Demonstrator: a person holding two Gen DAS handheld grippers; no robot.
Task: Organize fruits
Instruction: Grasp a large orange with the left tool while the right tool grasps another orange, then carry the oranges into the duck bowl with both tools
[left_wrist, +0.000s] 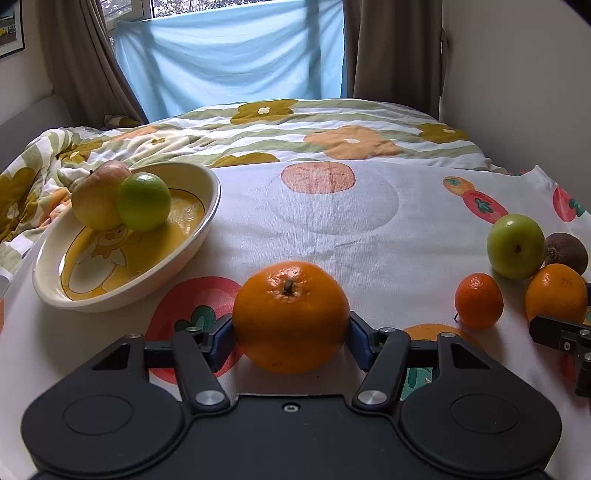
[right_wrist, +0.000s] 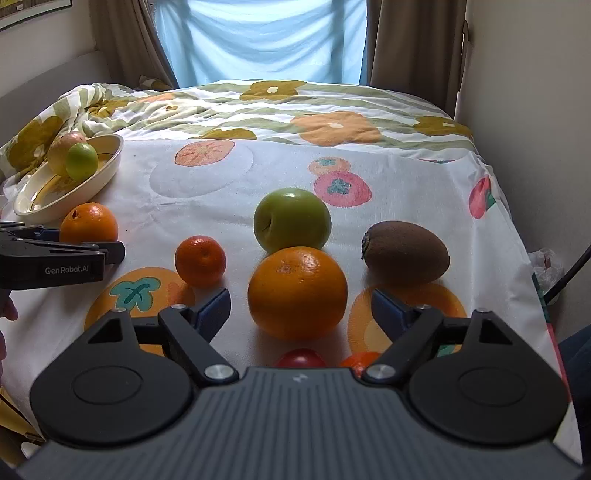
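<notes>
Now our left gripper (left_wrist: 291, 332) pinches orange (left_wrist: 291, 316) between fingers; our right gripper (right_wrist: 300, 308) wide, big orange (right_wrist: 297, 293) between fingertips, untouched.

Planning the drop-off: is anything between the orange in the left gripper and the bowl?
Nothing visible: only bare cloth lies between the orange in the left gripper and the bowl. An apple and green fruit fill its far side.

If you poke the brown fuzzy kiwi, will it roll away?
Probably it would wobble more than roll: the kiwi is egg-shaped and lies on its side. Its fuzzy skin and the soft tablecloth likely slow it. It looks light, so a gentle push should move it.
</notes>
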